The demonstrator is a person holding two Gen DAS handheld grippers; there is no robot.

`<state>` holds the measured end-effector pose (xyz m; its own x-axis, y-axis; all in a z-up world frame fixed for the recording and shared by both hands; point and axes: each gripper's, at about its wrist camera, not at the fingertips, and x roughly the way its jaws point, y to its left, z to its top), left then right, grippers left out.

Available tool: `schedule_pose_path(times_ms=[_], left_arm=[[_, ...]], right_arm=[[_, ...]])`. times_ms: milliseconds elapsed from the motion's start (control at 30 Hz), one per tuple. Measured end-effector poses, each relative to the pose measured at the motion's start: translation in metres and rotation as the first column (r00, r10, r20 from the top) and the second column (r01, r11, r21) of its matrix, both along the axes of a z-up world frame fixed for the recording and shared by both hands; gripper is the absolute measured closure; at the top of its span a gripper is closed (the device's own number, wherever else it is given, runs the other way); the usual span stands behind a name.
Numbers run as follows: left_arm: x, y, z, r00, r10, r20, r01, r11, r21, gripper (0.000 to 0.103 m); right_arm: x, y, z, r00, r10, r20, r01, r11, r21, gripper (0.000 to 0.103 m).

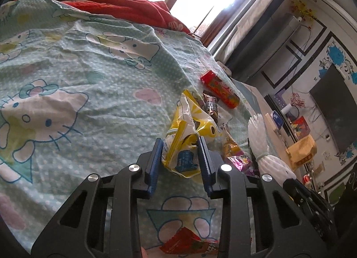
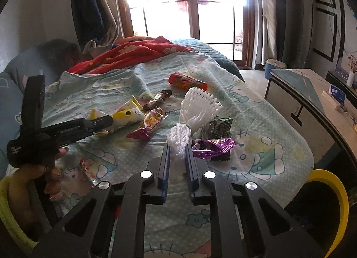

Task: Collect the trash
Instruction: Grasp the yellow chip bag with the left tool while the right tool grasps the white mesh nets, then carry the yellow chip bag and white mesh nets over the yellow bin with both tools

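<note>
Trash lies scattered on a Hello Kitty bedsheet point(image 1: 78, 74). My left gripper point(image 1: 179, 144) is shut on a yellow and white snack bag point(image 1: 189, 128), which also shows in the right wrist view point(image 2: 127, 116). My right gripper point(image 2: 177, 149) is shut on a white foam fruit net point(image 2: 196, 106), which also shows in the left wrist view point(image 1: 260, 137). Nearby lie a red tube point(image 2: 187, 81), a brown candy bar point(image 2: 157, 99), a purple wrapper point(image 2: 214, 147), a dark green packet point(image 2: 217, 127) and an orange and purple wrapper point(image 2: 151, 124).
A red wrapper point(image 1: 189, 243) lies close under my left gripper. A red blanket point(image 2: 133, 53) is bunched at the bed's far end. A yellow-rimmed bin point(image 2: 334, 202) stands at the right of the bed. A glass-topped table point(image 2: 301, 88) stands beyond it.
</note>
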<state>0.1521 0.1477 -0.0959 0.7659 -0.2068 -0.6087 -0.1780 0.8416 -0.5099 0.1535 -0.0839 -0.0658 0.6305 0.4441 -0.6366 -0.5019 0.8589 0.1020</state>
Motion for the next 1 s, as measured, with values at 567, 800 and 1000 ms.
schedule_pose_path(times_ms=[567, 800, 1000], left_arm=[[-0.021, 0.004, 0.037, 0.992, 0.05, 0.117, -0.056, 0.997, 0.053, 0.083], [-0.027, -0.007, 0.059, 0.985, 0.032, 0.169, -0.045, 0.996, 0.077, 0.083], [-0.031, -0.017, 0.066, 0.982, 0.001, 0.188, -0.018, 0.996, 0.089, 0.083]], right_arm=[[-0.022, -0.005, 0.008, 0.999, 0.048, 0.002, -0.048, 0.998, 0.045, 0.09], [-0.029, -0.006, 0.018, 0.998, 0.06, 0.03, -0.061, 0.996, 0.061, 0.09], [-0.033, -0.013, 0.029, 0.997, 0.05, 0.057, -0.054, 0.996, 0.073, 0.09]])
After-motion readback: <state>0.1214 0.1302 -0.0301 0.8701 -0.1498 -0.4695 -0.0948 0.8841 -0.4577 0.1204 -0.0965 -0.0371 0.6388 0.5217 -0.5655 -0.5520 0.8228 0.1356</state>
